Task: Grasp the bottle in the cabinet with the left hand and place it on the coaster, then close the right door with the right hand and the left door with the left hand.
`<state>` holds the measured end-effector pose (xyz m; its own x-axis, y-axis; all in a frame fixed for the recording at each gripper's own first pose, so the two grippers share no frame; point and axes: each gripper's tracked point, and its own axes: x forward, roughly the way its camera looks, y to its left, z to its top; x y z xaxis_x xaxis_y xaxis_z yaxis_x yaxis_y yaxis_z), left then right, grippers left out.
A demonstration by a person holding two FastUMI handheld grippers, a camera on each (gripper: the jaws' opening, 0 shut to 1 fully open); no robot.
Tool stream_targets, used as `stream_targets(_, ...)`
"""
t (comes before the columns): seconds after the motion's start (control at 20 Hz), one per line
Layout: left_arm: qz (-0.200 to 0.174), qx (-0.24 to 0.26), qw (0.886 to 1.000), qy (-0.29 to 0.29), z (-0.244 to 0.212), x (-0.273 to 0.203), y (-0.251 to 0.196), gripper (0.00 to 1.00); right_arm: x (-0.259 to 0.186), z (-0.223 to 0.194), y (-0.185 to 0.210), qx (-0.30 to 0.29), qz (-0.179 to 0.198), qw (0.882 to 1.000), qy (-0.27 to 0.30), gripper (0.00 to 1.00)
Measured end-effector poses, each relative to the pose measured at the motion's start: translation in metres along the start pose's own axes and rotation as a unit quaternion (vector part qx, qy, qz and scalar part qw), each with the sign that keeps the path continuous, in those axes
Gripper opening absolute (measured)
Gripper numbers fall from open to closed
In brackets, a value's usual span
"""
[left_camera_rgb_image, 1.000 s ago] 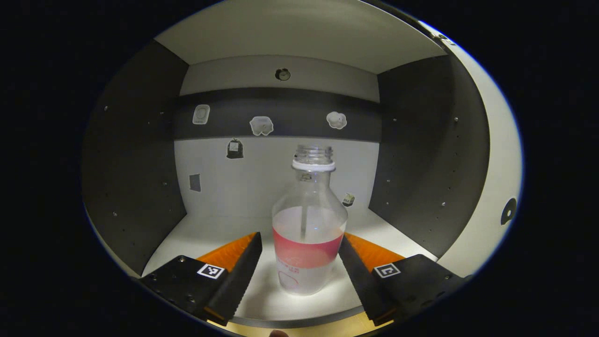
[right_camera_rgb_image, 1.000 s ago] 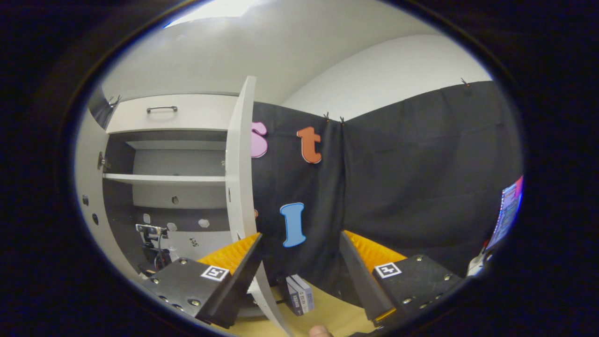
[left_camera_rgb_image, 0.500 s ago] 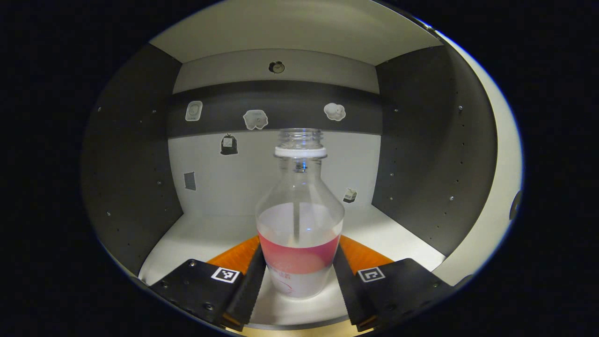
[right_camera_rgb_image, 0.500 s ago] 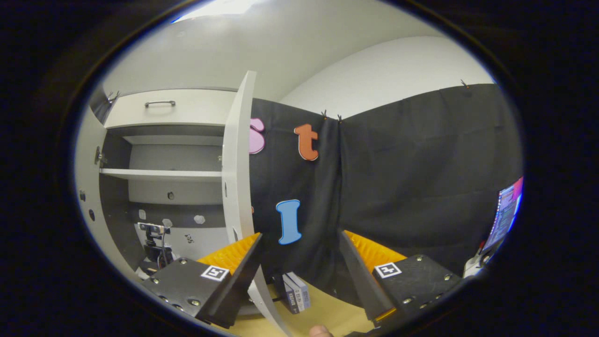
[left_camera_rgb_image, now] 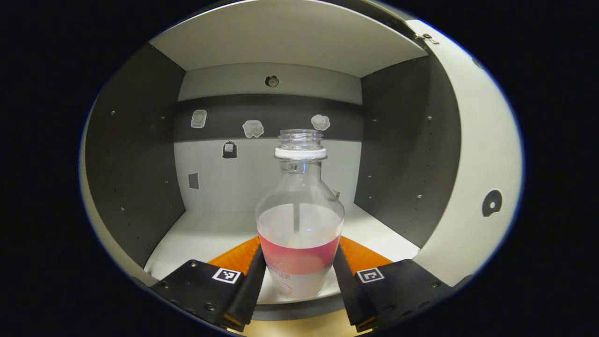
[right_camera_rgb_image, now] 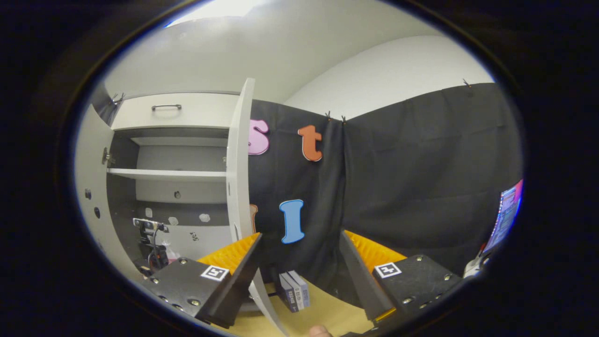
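A clear bottle (left_camera_rgb_image: 299, 220) with a white neck ring, no cap, a pink label band and pale liquid stands upright between my left gripper's (left_camera_rgb_image: 299, 252) fingers, which press on its lower sides. Its base hangs at the front edge of the white cabinet shelf (left_camera_rgb_image: 210, 234). The open right door (left_camera_rgb_image: 477, 164) curves along the right of the left gripper view. In the right gripper view that door (right_camera_rgb_image: 238, 164) is seen edge-on, and the left door (right_camera_rgb_image: 93, 187) stands open too. My right gripper (right_camera_rgb_image: 299, 238) is open and holds nothing, off to the right of the cabinet.
Small stickers (left_camera_rgb_image: 252, 128) dot the cabinet's back wall. An upper shelf (right_camera_rgb_image: 168, 174) and a drawer with a handle (right_camera_rgb_image: 166, 107) sit above. Two small boxes (right_camera_rgb_image: 292, 290) stand on the wooden table (right_camera_rgb_image: 327, 309) beside the cabinet. A screen (right_camera_rgb_image: 507, 210) glows at far right.
My left gripper's fingers closed onto the bottle, then drew back toward the shelf's front edge with it. The right gripper has barely shifted.
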<state>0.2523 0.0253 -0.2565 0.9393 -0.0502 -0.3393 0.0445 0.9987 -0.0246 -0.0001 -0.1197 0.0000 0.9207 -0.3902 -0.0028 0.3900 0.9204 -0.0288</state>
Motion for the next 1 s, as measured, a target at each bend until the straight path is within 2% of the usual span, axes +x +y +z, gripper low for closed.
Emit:
stream_targets(0.3,-0.029,0.002,1.000,-0.008,-0.018,-0.067,-0.023,0.75,-0.022,0.007,-0.008,0.005,0.038,0.999,-0.007,0.97)
stream_targets(0.5,-0.084,-0.011,0.996,0.002,-0.051,-0.111,-0.045,0.76,-0.028,0.008,-0.008,0.013,0.072,0.997,-0.008,0.97)
stream_targets(0.55,-0.095,-0.019,0.995,0.005,-0.060,-0.122,-0.049,0.75,-0.029,0.008,-0.007,0.015,0.081,0.997,-0.007,1.00)
stream_targets(0.65,-0.112,-0.028,0.993,0.002,-0.076,-0.141,-0.053,0.75,-0.029,0.009,-0.006,0.017,0.096,0.995,-0.007,0.97)
stream_targets(0.8,-0.157,-0.026,0.987,0.008,-0.113,-0.170,-0.069,0.75,-0.034,0.009,0.000,0.024,0.122,0.992,-0.005,0.97)
stream_targets(1.0,-0.177,-0.053,0.981,0.065,-0.186,-0.194,-0.077,0.75,-0.039,0.010,0.004,0.026,0.148,0.989,-0.005,1.00)
